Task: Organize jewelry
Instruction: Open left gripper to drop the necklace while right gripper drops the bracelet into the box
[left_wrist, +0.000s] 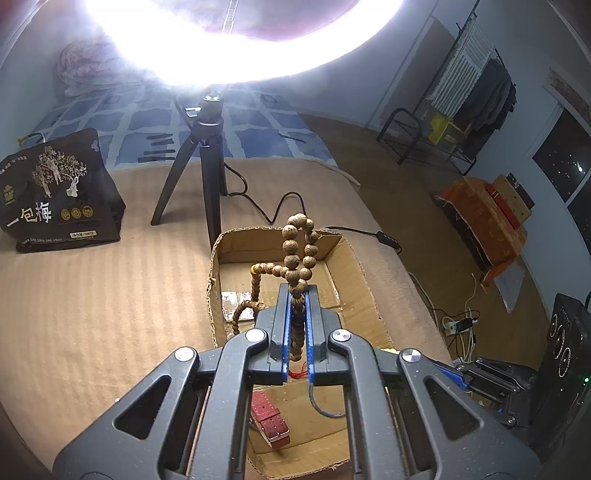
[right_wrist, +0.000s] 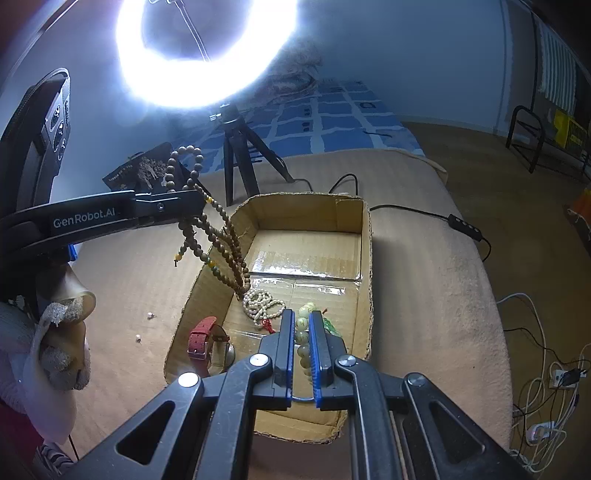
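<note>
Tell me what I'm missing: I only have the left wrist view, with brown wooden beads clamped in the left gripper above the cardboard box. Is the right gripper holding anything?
Observer: Yes. The right gripper is shut on a bracelet of pale green beads over the box.
Operator: How do my wooden beads hang?
Observer: The wooden beads drop in several loops below the left gripper, the lowest reaching inside the box by its left wall.
Operator: Anything lying outside the box?
Observer: Two small loose bits lie on the blanket to the left of the box.
</note>
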